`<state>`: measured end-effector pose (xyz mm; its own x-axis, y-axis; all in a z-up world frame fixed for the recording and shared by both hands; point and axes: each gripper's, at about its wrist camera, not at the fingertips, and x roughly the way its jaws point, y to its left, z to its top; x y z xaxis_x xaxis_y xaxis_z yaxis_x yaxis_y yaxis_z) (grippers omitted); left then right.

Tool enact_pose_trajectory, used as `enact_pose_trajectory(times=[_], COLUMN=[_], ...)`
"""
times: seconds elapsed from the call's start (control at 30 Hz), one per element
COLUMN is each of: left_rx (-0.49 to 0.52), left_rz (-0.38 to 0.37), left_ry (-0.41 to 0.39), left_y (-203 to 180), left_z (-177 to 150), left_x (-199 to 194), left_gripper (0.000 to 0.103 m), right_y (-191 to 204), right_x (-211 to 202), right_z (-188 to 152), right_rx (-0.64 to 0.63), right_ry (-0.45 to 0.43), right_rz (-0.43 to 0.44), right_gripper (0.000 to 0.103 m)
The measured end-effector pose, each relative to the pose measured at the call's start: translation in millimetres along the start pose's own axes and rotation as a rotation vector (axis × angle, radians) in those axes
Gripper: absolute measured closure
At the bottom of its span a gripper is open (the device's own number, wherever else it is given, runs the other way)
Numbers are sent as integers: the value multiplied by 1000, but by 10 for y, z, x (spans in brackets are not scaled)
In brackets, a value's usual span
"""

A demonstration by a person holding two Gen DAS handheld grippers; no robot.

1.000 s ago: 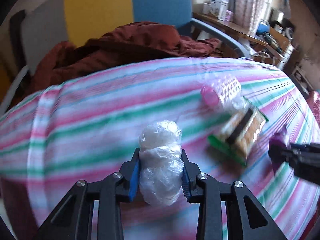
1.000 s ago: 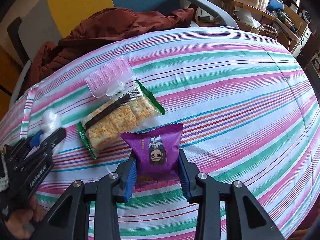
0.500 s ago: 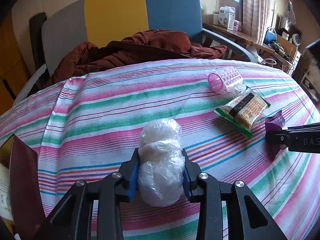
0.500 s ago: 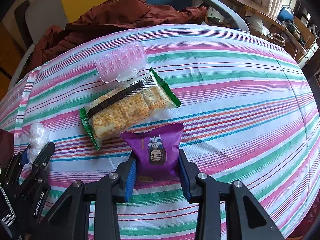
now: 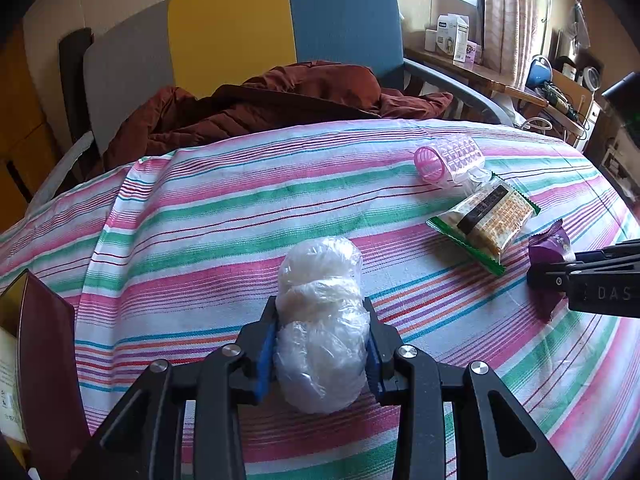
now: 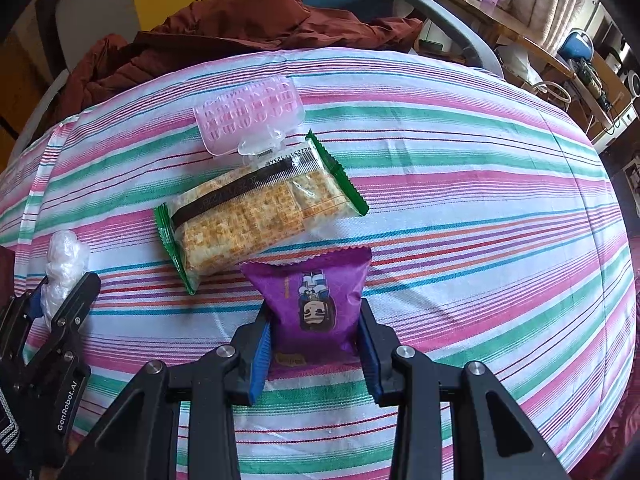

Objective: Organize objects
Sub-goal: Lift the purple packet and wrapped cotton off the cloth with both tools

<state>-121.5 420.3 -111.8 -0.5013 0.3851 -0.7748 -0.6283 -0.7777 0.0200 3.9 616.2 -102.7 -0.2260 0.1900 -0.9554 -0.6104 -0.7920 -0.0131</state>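
Plastic-wrapped bundle [image 5: 320,332] clamped in left gripper [image 5: 320,350]; purple packet [image 6: 316,304] in right gripper [image 6: 316,346].

Home room, striped tablecloth [image 5: 224,216], armchair [image 5: 240,32], curtained window [image 5: 508,16]

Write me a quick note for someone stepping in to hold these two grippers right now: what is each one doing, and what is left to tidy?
Left gripper: shut on a white bundle wrapped in clear plastic, over the striped tablecloth.
Right gripper: shut on a purple snack packet.
Lying loose on the cloth: a cracker pack with green ends, and a pink hair roller in clear packaging touching its far end.
A dark red box shows at the left edge; whether it is the destination cannot be told.
Done: both items gripped. Left: place them, then the crackers and roller.
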Motion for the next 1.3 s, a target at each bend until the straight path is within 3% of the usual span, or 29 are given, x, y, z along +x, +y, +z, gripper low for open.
enact_pose_trajectory(times=[0.7, 1.3], left_rx=[5, 6], left_rz=[4, 4], left_ry=[-3, -5], left_y=[-10, -10], left_z=[9, 11], left_x=[6, 7], left_gripper=[66, 66], right_y=[245, 741], right_x=[-105, -198], right_z=[-104, -281], right_rx=[-30, -194], right_ry=[-6, -8], right_rz=[-6, 118], right_gripper=[65, 65])
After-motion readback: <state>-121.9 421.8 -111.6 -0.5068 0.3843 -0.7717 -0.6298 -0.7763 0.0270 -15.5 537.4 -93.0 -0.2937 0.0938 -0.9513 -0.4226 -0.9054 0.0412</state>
